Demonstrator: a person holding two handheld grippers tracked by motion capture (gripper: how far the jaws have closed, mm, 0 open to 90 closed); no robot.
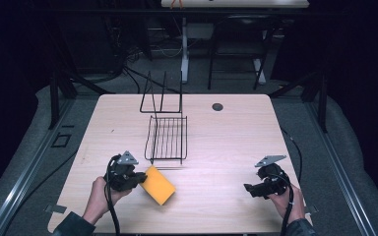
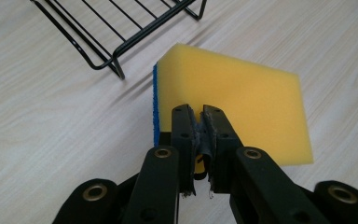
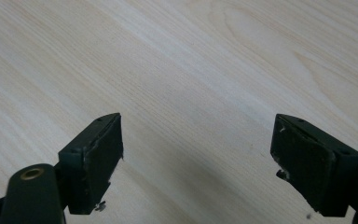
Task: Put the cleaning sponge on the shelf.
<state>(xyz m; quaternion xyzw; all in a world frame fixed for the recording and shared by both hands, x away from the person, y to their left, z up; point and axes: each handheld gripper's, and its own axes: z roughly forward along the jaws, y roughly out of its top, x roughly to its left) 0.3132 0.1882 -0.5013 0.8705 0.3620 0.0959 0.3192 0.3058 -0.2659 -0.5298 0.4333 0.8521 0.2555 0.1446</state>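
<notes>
The setting is a lab-type recording station. A pale wood-grain table [image 1: 226, 147] stands on grey carpet [image 1: 342, 147], enclosed by black curtains [image 1: 359, 59] and a black metal frame [image 1: 54, 98]. Loose black cables [image 1: 128, 73] run across the floor behind the table.

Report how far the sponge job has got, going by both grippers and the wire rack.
Done: the left gripper is shut on the yellow sponge, near edge pinched between its jaws. In hand: the sponge sits just short of the wire rack, which holds nothing. Left, presumably: getting the sponge into the rack. The right gripper is open over bare table.
</notes>
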